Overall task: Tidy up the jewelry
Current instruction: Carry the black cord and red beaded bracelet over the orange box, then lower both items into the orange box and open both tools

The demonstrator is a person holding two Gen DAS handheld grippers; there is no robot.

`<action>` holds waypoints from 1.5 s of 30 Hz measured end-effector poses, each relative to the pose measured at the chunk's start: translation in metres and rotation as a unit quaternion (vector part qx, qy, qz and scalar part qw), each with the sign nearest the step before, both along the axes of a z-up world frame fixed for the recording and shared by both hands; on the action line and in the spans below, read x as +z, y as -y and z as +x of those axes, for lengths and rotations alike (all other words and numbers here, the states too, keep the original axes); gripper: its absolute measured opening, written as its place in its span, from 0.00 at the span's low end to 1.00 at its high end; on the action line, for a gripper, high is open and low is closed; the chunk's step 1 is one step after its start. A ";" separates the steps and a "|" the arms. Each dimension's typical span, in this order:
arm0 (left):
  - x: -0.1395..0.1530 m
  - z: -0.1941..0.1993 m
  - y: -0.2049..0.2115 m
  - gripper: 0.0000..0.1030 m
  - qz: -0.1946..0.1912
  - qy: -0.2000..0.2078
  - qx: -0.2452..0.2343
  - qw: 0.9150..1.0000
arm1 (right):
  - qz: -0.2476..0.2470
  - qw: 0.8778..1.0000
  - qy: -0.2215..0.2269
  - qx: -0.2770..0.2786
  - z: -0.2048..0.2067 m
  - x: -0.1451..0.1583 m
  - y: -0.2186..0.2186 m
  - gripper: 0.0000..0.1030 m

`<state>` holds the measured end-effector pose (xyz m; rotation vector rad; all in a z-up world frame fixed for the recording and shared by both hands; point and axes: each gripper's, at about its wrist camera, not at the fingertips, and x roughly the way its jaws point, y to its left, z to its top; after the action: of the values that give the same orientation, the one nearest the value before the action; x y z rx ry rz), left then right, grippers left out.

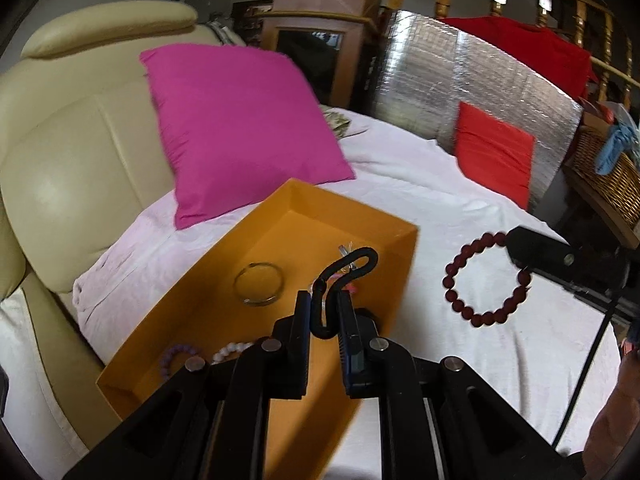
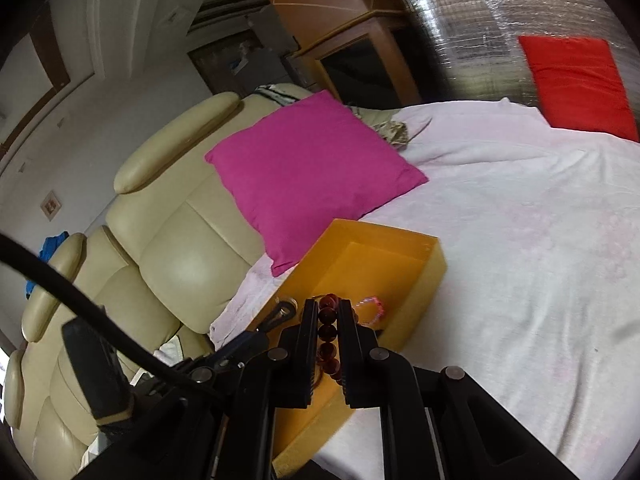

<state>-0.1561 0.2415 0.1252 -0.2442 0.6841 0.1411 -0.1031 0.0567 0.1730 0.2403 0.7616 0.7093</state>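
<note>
An orange tray (image 1: 224,256) lies on the white-covered bed. Inside it are a silver bangle (image 1: 259,283), a purple bead bracelet (image 1: 172,358), a white bead bracelet (image 1: 231,350) and a pink item (image 1: 350,289). My left gripper (image 1: 323,300) is shut on a black elastic band (image 1: 346,270) above the tray. My right gripper (image 2: 327,308) is shut on a dark red bead bracelet (image 2: 328,330), held over the tray (image 2: 420,280); in the left wrist view the bracelet (image 1: 486,280) hangs from the right gripper's tip (image 1: 536,258). A pink bracelet (image 2: 370,310) lies in the tray.
A magenta cushion (image 1: 240,128) leans on the cream leather headrest (image 1: 80,152) behind the tray. A red cushion (image 1: 494,152) rests against a silver foil panel (image 1: 460,80). A wicker basket (image 1: 608,168) stands at right. White sheet (image 2: 520,240) spreads right of the tray.
</note>
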 end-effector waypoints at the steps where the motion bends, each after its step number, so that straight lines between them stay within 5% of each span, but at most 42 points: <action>1: -0.003 0.001 -0.003 0.13 -0.002 -0.003 0.002 1.000 | -0.001 1.000 -0.001 0.002 0.001 -0.001 -0.005 0.10; 20: -0.064 0.022 -0.037 0.13 -0.015 -0.066 0.022 0.997 | -0.044 0.998 -0.039 0.006 0.066 -0.045 -0.054 0.10; 45: -0.091 0.041 -0.026 0.13 -0.014 -0.107 -0.002 0.994 | -0.085 0.995 -0.056 0.020 0.140 -0.070 -0.133 0.10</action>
<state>-0.1152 0.2673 0.0339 -0.2578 0.9001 0.1559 0.0368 0.1899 0.1030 0.1097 0.9305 0.6681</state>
